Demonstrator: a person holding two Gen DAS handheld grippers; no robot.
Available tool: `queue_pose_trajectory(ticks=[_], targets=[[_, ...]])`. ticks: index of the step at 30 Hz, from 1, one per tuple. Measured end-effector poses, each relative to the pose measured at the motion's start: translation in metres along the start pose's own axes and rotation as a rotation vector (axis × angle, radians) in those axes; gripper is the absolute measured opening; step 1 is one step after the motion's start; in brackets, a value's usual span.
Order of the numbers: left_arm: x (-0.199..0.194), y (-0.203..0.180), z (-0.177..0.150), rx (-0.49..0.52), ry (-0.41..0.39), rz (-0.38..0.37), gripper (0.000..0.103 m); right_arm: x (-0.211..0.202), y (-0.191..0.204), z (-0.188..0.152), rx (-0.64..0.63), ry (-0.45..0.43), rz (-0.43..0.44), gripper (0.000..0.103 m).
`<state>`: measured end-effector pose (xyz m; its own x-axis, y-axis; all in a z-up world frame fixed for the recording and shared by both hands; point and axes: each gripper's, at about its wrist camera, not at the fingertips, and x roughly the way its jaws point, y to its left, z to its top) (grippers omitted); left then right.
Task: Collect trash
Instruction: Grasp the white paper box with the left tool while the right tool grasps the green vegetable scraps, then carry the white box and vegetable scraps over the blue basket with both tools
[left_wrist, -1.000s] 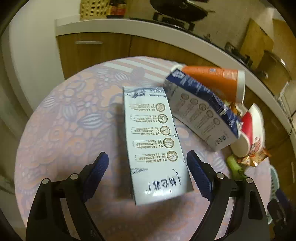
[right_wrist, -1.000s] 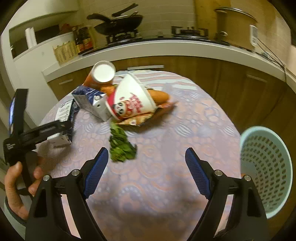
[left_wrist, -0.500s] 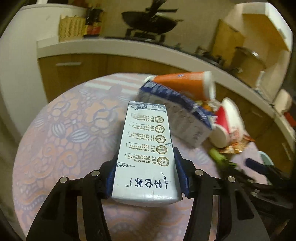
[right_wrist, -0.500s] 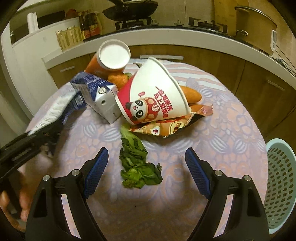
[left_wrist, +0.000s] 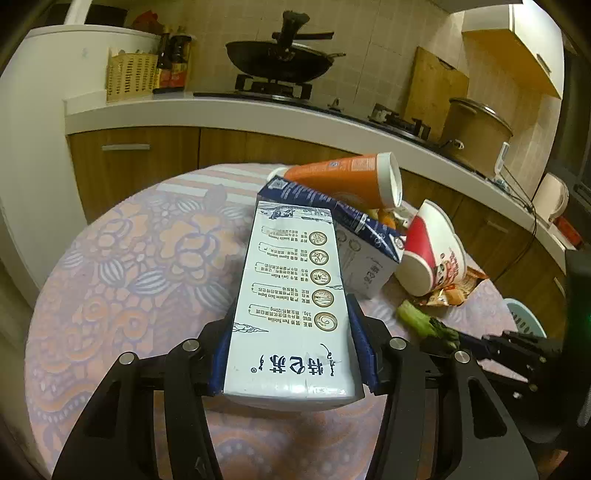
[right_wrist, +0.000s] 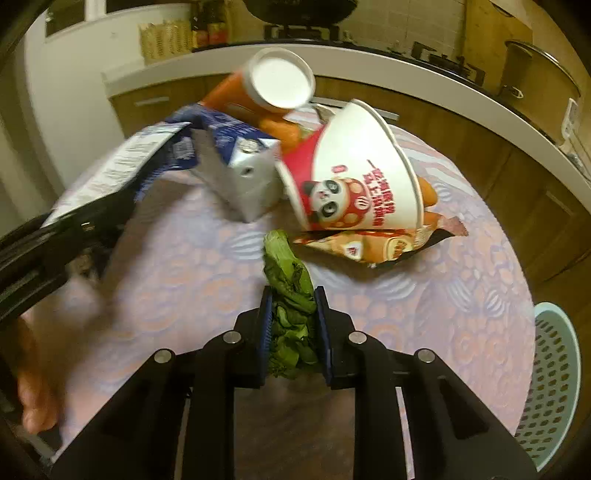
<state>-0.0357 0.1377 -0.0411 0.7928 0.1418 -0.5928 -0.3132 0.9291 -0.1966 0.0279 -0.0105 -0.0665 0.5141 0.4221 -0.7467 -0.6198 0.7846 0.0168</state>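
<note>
A white and blue milk carton (left_wrist: 291, 280) is lifted off the round patterned table (left_wrist: 122, 266), with my left gripper (left_wrist: 291, 332) shut on its sides near the base. In the right wrist view the carton (right_wrist: 122, 166) and the left gripper (right_wrist: 74, 236) are blurred at the left. My right gripper (right_wrist: 291, 306) points down at the table; its jaws are closing, and the pads press on a bunch of wilted leafy greens (right_wrist: 286, 266) that lies between them. The stalk end sticks out ahead of the fingers.
A pile lies at the back of the table: a second carton (right_wrist: 240, 173), an orange cup (right_wrist: 258, 88) on its side, a tipped panda noodle bowl (right_wrist: 354, 173), a snack bag (right_wrist: 369, 247). A pale blue perforated basket (right_wrist: 554, 376) stands beyond the table's right edge. A kitchen counter (left_wrist: 221, 110) runs behind.
My left gripper shut on the carton and raised it off the table. My right gripper moved in over the greens and its jaws came together around them.
</note>
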Motion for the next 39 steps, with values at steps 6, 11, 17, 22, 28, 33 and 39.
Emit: queue_pose_trajectory(ticks=[6,11,17,22,28,33,39], targets=[[-0.025,-0.009,0.001,0.004,-0.043,-0.047,0.052,-0.043,0.0,-0.006,-0.012,-0.078,-0.012,0.018],[-0.043,-0.028,0.009,0.02,-0.072,-0.112,0.052,-0.073,-0.022,-0.007,0.031,-0.13,-0.045,0.019],[-0.054,-0.071,0.014,0.1,-0.097,-0.177,0.052,-0.101,-0.067,-0.009,0.115,-0.168,-0.113,0.019],[-0.052,-0.107,0.017,0.148,-0.093,-0.228,0.052,-0.124,-0.104,-0.019,0.178,-0.197,-0.204,0.019],[-0.043,-0.16,0.017,0.219,-0.075,-0.29,0.052,-0.142,-0.148,-0.038,0.26,-0.207,-0.269,0.019],[-0.034,-0.2,0.014,0.277,-0.06,-0.332,0.052,-0.153,-0.183,-0.055,0.327,-0.205,-0.31,0.019],[-0.017,-0.251,0.008,0.337,-0.018,-0.39,0.052,-0.159,-0.225,-0.079,0.417,-0.187,-0.342,0.019]])
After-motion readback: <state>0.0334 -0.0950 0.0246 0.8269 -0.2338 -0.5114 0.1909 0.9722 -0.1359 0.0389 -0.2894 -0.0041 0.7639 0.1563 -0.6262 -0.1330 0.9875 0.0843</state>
